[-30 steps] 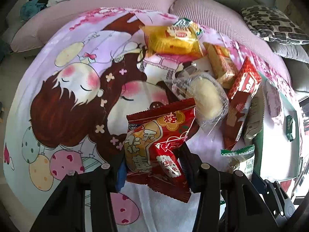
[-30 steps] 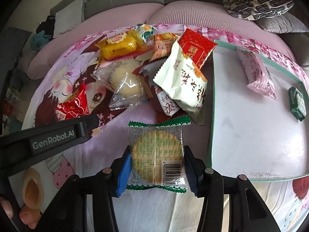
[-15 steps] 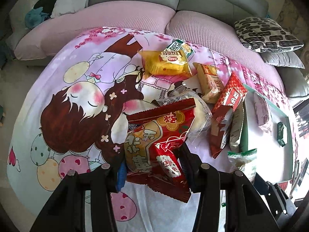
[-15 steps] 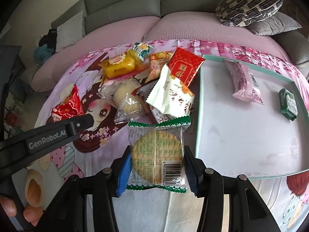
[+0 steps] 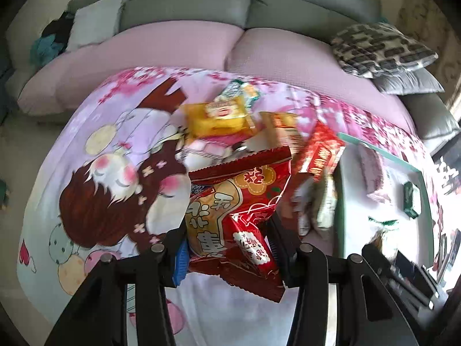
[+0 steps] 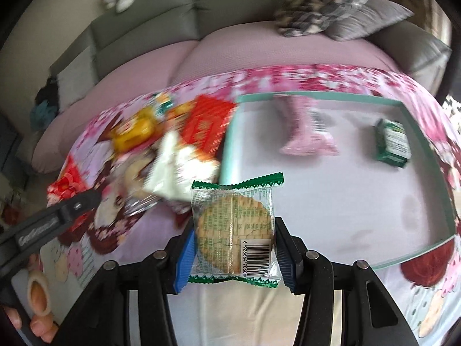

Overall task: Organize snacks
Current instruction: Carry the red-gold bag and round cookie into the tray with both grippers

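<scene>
Left gripper: clamped on a red snack bag.
Right gripper: clamped on a cookie packet.
Tray: ahead of right gripper, holding pink packet.

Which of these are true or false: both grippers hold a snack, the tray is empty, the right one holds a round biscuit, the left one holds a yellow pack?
1. Both grippers hold a snack. True: the left gripper and the right gripper each clamp a packet.
2. The tray is empty. False: a pink pack and a green pack lie in it.
3. The right one holds a round biscuit. True.
4. The left one holds a yellow pack. False: it holds a red pack; the yellow pack lies on the cloth.
</scene>
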Motion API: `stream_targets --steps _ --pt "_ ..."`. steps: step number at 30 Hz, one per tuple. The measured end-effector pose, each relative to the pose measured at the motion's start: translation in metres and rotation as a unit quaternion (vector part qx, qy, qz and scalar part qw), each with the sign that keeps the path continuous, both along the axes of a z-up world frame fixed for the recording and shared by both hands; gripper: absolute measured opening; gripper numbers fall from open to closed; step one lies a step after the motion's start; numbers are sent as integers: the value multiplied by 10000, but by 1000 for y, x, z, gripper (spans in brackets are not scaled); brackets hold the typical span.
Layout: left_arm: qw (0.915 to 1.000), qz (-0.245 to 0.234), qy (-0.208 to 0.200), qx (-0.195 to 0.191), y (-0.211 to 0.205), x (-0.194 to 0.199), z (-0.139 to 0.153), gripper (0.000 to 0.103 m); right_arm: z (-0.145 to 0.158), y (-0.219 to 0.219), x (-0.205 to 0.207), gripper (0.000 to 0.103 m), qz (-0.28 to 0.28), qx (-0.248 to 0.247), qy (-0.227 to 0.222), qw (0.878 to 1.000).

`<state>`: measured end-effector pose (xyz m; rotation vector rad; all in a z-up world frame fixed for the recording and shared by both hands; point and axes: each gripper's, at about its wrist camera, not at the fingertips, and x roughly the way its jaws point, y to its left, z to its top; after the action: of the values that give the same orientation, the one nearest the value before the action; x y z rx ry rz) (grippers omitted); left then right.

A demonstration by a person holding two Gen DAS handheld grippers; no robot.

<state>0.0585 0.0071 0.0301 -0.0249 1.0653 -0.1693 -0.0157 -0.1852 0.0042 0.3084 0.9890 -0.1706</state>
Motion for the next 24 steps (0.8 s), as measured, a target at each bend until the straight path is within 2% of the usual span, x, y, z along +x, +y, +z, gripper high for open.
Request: stream_targets --steps 7,12,18,24 --pt "9985 -483 -214 130 -43 0 17 50 2 -63 -2 53 -864 109 -105 9961" --pt "9944 -983 -372 52 -86 7 26 50 -3 -94 0 53 -1268 171 -135 9917" --pt "9895 -1411 -314 -33 -132 20 16 50 4 -109 14 53 -1373 194 -556 9888" --pt "9877 -1551 -189 -46 -162 37 2 50 7 -108 30 53 -1287 -103 -721 9890"
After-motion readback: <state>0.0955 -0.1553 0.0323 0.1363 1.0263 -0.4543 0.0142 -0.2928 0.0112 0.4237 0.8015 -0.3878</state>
